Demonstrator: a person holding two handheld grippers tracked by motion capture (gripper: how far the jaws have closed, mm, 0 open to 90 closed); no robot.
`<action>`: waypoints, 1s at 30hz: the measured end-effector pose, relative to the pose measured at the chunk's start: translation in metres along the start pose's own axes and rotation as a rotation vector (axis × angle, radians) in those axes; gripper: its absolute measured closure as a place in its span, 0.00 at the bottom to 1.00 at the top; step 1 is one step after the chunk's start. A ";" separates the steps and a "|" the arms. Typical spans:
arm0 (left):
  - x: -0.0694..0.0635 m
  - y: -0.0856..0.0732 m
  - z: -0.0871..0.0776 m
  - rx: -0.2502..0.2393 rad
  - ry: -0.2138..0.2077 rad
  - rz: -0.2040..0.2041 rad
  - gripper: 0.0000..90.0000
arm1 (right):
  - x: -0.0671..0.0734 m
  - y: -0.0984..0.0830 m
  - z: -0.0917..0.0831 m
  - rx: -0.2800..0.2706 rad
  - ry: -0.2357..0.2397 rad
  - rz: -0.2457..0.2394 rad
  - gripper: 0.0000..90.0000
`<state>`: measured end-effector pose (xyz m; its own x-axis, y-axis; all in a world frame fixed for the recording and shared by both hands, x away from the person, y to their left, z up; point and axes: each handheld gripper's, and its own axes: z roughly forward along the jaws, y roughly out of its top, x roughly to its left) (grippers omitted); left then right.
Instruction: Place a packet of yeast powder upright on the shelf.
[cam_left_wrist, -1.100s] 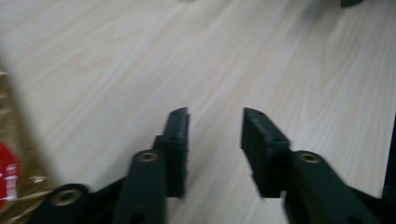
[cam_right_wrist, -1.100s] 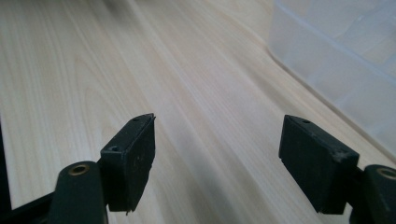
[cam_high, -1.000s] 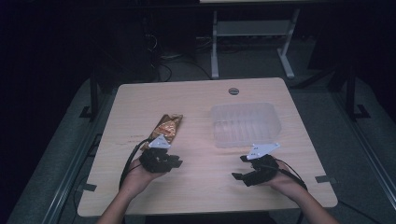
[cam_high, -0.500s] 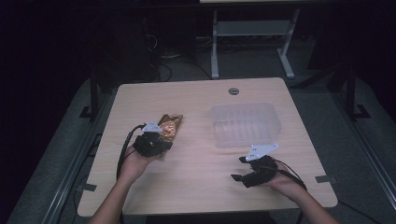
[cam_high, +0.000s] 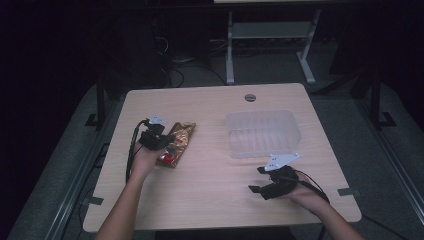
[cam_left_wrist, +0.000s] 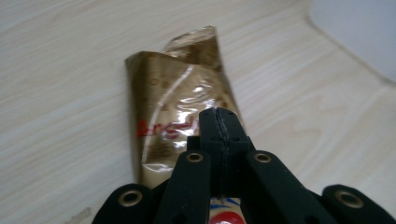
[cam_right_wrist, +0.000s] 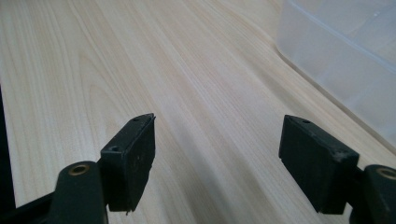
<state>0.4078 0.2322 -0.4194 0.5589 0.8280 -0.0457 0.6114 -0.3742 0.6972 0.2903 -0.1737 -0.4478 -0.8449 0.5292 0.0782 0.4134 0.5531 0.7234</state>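
Left gripper closed over gold snack packet, right gripper fingers apart

Wooden table: snack packet, plastic tub

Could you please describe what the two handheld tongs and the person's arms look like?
Both tongs, left and right, are matte black, each topped by a grey three-cornered plate and trailing a black cable. Their jaws are flat, blocky pads on linked bars with brass-coloured rivets. The forearms are bare, no sleeves.
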 end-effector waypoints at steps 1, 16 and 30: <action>0.000 0.000 0.000 0.000 0.000 0.000 1.00 | 0.000 0.000 0.000 0.000 0.000 0.000 0.30; 0.035 -0.003 0.017 0.032 0.122 -0.069 1.00 | -0.001 0.000 0.001 0.003 -0.002 0.003 0.30; 0.028 -0.012 0.032 0.080 0.050 -0.072 1.00 | -0.004 -0.002 -0.003 -0.007 -0.010 0.000 0.30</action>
<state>0.4338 0.2469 -0.4519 0.4842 0.8732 -0.0564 0.6930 -0.3434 0.6339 0.2916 -0.1784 -0.4476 -0.8413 0.5358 0.0717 0.4115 0.5486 0.7278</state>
